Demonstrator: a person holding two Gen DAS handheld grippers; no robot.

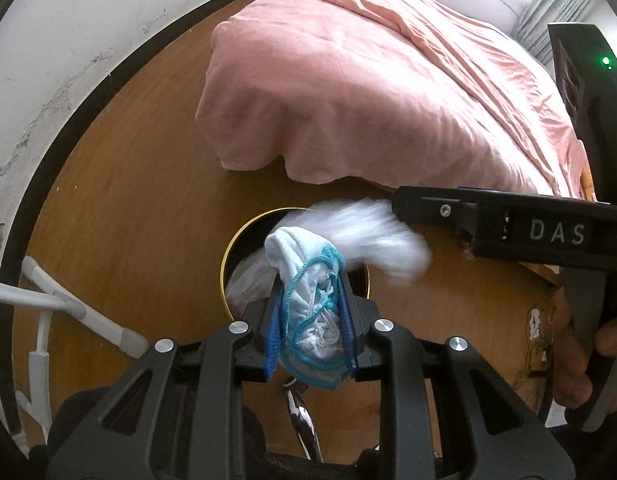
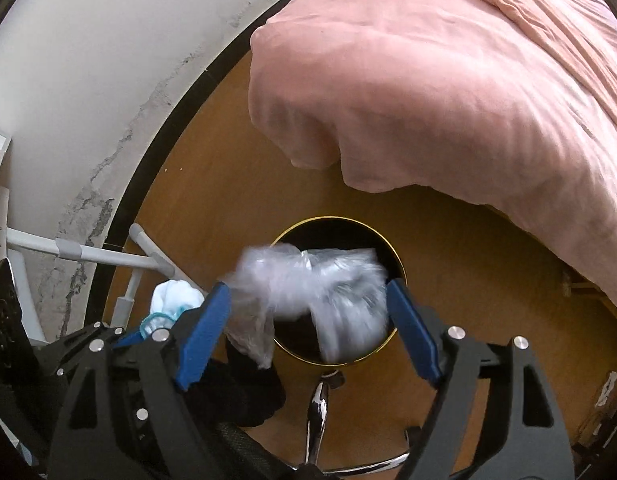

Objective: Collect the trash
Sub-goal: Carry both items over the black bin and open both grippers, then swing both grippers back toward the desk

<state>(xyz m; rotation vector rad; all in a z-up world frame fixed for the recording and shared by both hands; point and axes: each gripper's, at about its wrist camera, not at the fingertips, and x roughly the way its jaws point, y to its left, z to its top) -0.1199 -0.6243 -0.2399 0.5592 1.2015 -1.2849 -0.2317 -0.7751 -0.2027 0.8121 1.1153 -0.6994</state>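
Partly done, by the look of it. Right gripper (image 2: pixel 308 328) spread wide, clear bag (image 2: pixel 308 284) blurred (seemingly dropping) over the bin (image 2: pixel 400 276). Left gripper (image 1: pixel 310 332) clamped on a mask (image 1: pixel 308 308), above the bin, not yet released.

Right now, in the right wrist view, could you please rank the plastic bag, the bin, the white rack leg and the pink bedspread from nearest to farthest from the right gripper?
1. Plastic bag, blurred, between the open jaws.
2. Bin, just beyond, below the bag.
3. White rack leg, left, by the wall.
4. Pink bedspread, upper right.
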